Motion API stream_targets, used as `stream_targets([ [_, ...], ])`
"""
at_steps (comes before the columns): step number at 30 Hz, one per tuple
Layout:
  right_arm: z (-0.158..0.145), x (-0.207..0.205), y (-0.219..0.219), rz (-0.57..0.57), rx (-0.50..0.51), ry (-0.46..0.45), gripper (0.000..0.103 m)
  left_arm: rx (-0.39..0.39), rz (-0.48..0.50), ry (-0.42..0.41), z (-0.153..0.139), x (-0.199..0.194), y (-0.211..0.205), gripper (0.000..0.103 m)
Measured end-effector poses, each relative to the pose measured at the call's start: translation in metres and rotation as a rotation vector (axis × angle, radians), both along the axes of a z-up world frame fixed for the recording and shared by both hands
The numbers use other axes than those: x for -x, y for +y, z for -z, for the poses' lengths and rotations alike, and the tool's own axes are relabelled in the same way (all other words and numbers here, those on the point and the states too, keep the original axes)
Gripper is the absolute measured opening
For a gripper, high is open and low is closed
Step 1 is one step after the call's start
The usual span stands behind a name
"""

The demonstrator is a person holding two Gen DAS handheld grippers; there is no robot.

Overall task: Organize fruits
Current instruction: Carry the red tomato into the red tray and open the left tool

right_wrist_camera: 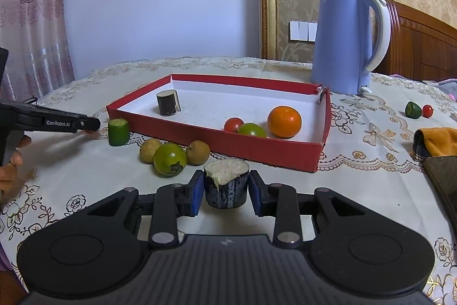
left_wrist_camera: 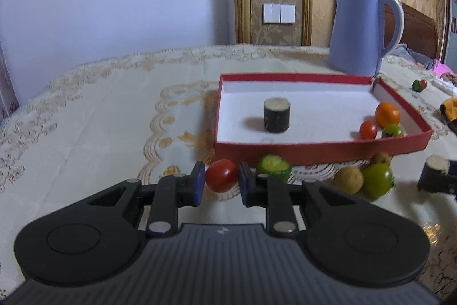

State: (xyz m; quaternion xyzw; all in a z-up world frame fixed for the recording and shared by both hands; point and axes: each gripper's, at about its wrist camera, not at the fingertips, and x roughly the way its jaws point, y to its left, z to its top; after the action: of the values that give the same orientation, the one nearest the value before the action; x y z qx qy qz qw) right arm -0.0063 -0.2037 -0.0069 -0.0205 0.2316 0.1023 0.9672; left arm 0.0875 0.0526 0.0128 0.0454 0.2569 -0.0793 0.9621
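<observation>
My left gripper (left_wrist_camera: pixel 221 180) is shut on a red cherry tomato (left_wrist_camera: pixel 221 175), held just in front of the red tray's (left_wrist_camera: pixel 320 152) near left corner. My right gripper (right_wrist_camera: pixel 226 189) is closed around a dark sugarcane piece (right_wrist_camera: pixel 225 186) just above the cloth, before the tray (right_wrist_camera: pixel 257 149); a small gap shows at the right pad. In the tray lie another sugarcane piece (right_wrist_camera: pixel 168 102), an orange (right_wrist_camera: pixel 284 117), a red tomato (right_wrist_camera: pixel 233 124) and a green tomato (right_wrist_camera: pixel 251 130). A green cucumber piece (right_wrist_camera: pixel 118 131), two longans (right_wrist_camera: pixel 150 150) and a green tomato (right_wrist_camera: pixel 170 159) sit outside.
A blue kettle (right_wrist_camera: pixel 347 40) stands behind the tray's far right corner. A cucumber piece (right_wrist_camera: pixel 413 109) and a cherry tomato (right_wrist_camera: pixel 427 110) lie at the far right. An orange cloth (right_wrist_camera: pixel 437 145) and a dark object (right_wrist_camera: pixel 442 179) are at the right edge. The left gripper's side shows in the right wrist view (right_wrist_camera: pixel 57 122).
</observation>
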Motion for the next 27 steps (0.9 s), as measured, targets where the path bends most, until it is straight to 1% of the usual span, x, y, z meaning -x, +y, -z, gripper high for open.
stream_targets([
  [4,-0.001,0.001,0.001,-0.003,0.0,-0.006,0.032,-0.001,0.011,-0.035,-0.014,0.002,-0.012,0.022],
  [7,-0.003,0.003,0.0,-0.001,0.002,-0.015,0.032,-0.005,0.016,-0.041,-0.022,-0.005,-0.026,0.022],
  [13,-0.008,0.01,-0.006,0.004,0.0,-0.035,0.032,-0.025,0.027,-0.038,-0.033,-0.033,-0.065,0.023],
  [20,-0.012,0.013,-0.013,0.012,-0.003,-0.045,0.032,-0.069,0.036,-0.025,-0.037,-0.072,-0.109,0.023],
  [27,-0.014,0.014,-0.018,0.011,-0.012,-0.05,0.033,-0.105,0.011,0.011,-0.03,-0.109,-0.134,0.023],
])
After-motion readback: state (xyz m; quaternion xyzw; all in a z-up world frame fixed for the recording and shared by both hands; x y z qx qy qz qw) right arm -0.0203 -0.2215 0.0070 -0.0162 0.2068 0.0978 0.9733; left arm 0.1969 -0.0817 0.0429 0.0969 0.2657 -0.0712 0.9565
